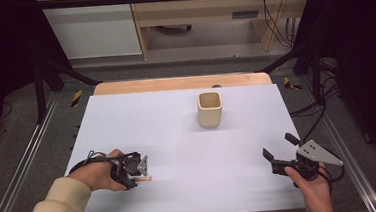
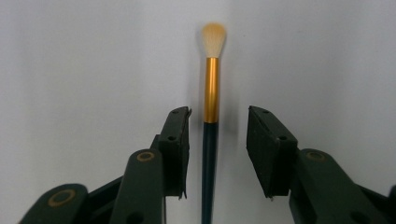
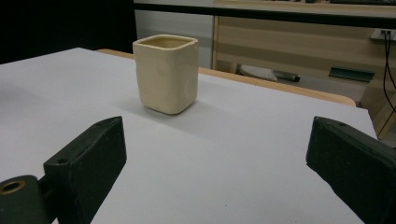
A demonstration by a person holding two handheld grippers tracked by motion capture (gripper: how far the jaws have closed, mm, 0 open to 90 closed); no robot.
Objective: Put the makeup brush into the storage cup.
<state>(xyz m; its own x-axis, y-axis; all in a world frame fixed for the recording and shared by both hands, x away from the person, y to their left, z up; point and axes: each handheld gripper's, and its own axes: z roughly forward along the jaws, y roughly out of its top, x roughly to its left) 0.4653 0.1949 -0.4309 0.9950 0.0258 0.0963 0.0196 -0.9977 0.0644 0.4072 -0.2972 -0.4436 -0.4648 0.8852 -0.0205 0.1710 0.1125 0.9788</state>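
A makeup brush (image 2: pixel 211 100) lies flat on the white worktop (image 1: pixel 178 136) near its front left, its long axis running straight between the jaws of the left claw (image 2: pixel 218 140). Those jaws stand apart, one on each side of the dark handle just below the gold ferrule, neither yet touching it (the tuft points away from the hand). The right claw (image 1: pixel 277 147), also spread wide with nothing in it, hovers well off at the front right, facing the cream cup (image 1: pixel 210 108).
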